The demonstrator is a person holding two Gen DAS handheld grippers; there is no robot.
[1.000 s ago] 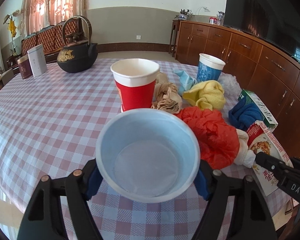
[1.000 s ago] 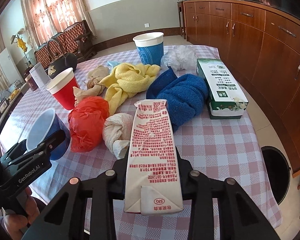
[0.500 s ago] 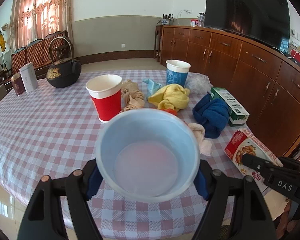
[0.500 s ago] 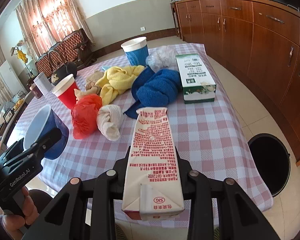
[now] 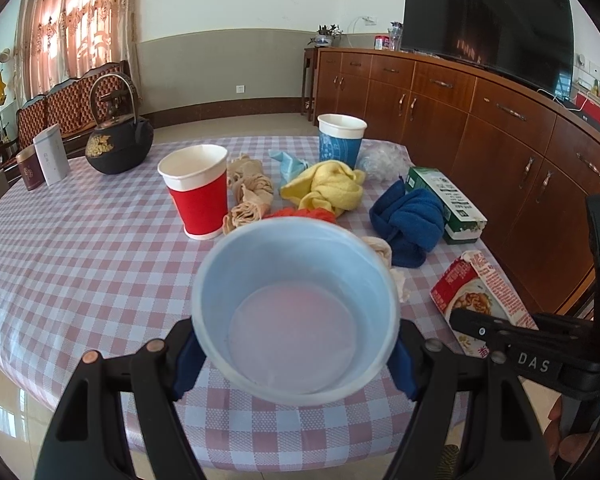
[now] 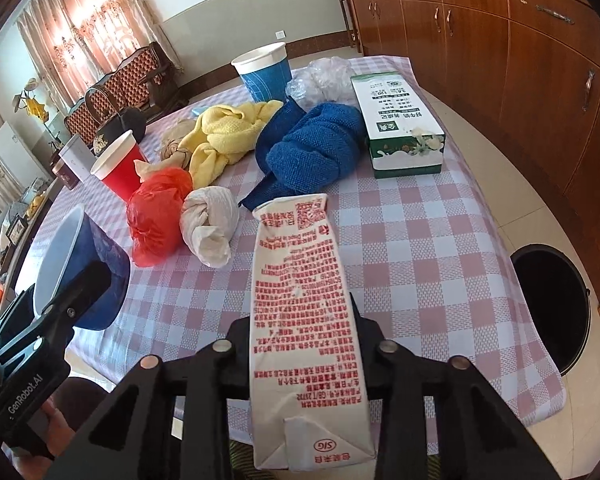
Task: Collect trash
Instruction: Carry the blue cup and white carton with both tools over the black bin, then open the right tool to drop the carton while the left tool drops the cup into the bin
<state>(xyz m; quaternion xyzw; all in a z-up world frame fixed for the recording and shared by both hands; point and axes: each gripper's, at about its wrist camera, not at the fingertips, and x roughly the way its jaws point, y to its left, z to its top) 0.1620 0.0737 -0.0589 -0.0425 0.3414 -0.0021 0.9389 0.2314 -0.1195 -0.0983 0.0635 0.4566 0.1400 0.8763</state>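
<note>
My left gripper [image 5: 294, 354] is shut on a blue paper cup [image 5: 294, 304], held above the near table edge; the cup also shows in the right wrist view [image 6: 80, 268]. My right gripper [image 6: 306, 344] is shut on a white milk carton with red print [image 6: 304, 320], held over the table's near right part; the carton also shows in the left wrist view [image 5: 480, 300]. A black trash bin [image 6: 552, 304] stands open on the floor right of the table. On the table lie a red plastic bag [image 6: 158, 216], a white wad [image 6: 210, 228], a red cup [image 6: 120, 168] and a green carton [image 6: 400, 120].
A blue towel [image 6: 312, 152], yellow cloth [image 6: 228, 136], blue patterned cup [image 6: 266, 70], clear plastic wad [image 6: 328, 80] and beige cloth [image 5: 250, 196] crowd the table's far right. A black kettle [image 5: 118, 142] and tins [image 5: 50, 158] stand far left. Wooden cabinets [image 6: 520, 60] line the right.
Both grippers have lifted and pulled back from the table with the cup and the carton. The trash bin has come further into the right wrist view.
</note>
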